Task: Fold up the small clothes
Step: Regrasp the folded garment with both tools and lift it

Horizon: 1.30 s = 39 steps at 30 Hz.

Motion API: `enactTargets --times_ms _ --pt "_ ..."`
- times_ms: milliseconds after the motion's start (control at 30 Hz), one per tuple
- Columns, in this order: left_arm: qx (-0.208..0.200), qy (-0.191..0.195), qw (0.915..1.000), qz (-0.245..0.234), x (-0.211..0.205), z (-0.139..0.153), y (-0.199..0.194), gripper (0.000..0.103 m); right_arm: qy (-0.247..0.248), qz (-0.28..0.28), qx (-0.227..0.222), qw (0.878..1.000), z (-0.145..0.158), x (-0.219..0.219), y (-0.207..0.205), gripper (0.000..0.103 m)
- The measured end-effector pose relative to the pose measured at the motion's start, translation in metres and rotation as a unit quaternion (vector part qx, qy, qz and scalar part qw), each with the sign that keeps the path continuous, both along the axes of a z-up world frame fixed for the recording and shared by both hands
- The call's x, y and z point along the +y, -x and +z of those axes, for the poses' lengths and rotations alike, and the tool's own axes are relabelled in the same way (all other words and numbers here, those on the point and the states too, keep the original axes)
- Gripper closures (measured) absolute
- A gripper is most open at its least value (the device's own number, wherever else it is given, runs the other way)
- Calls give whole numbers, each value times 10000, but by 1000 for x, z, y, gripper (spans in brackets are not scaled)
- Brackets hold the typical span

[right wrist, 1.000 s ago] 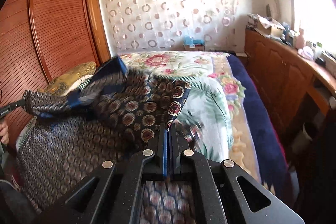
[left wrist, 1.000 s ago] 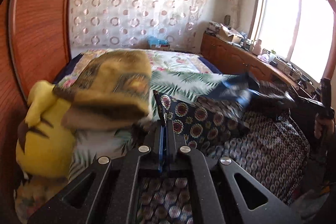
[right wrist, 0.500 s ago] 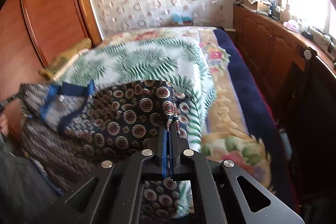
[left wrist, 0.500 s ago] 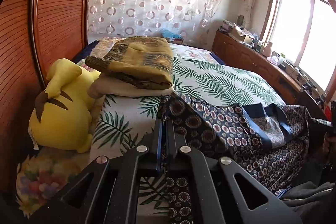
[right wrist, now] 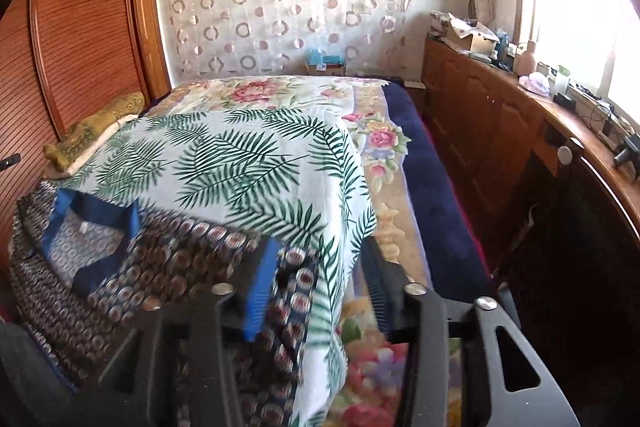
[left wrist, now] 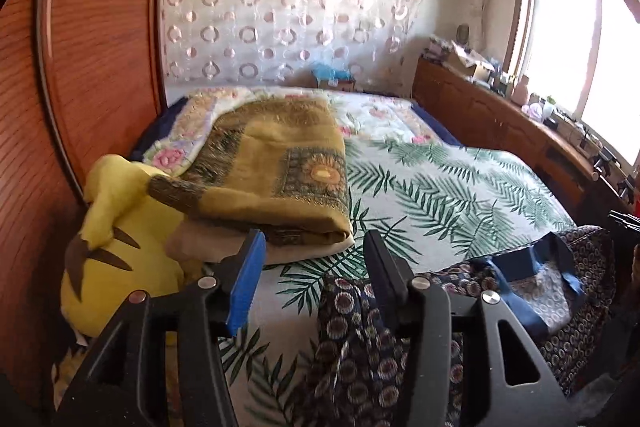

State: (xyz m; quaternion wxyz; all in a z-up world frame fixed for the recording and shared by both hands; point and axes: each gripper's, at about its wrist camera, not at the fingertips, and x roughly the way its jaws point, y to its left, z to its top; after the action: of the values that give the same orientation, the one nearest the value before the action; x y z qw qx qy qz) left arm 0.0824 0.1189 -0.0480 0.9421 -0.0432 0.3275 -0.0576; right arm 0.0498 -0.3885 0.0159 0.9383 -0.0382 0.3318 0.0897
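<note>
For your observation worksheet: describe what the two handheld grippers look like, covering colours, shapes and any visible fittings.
Both look alike. The left gripper has a matt black frame of angular, speckled arms with triangular cut-outs and round silver bolts at the joints. One finger carries a bright blue pad; the other looks dark. The right gripper has the same build, blurred here. No cables or markings show.

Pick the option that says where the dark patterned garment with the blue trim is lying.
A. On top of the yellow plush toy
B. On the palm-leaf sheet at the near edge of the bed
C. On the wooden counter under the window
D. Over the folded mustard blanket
B: the dark patterned garment lies spread on the palm-leaf sheet at the bed's near edge, apart from the folded mustard blanket.
</note>
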Motion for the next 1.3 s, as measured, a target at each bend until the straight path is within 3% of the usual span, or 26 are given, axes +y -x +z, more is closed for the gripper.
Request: enactTargets --times_ms 133,333,700,967,1100,1300 --pt "474 -54 9988 -120 -6 -25 -22 51 15 143 256 9996 -23 12 -22 53" --pt "1025 -94 9944 -254 -11 -55 -26 51 -184 338 625 9973 -31 17 -42 53" --pt "1166 -42 9927 -314 -17 -68 -15 51 -240 369 725 9964 -32 16 -38 48" --pt "1190 -30 9925 -291 -18 -74 -15 51 -439 342 321 9979 -11 19 -28 44" --pt "1168 -32 9928 -278 -19 -73 -14 51 -202 463 519 9974 -24 30 -31 43" --pt "1176 -44 9927 -279 -19 -73 -13 51 -274 411 990 9939 -44 21 -48 42"
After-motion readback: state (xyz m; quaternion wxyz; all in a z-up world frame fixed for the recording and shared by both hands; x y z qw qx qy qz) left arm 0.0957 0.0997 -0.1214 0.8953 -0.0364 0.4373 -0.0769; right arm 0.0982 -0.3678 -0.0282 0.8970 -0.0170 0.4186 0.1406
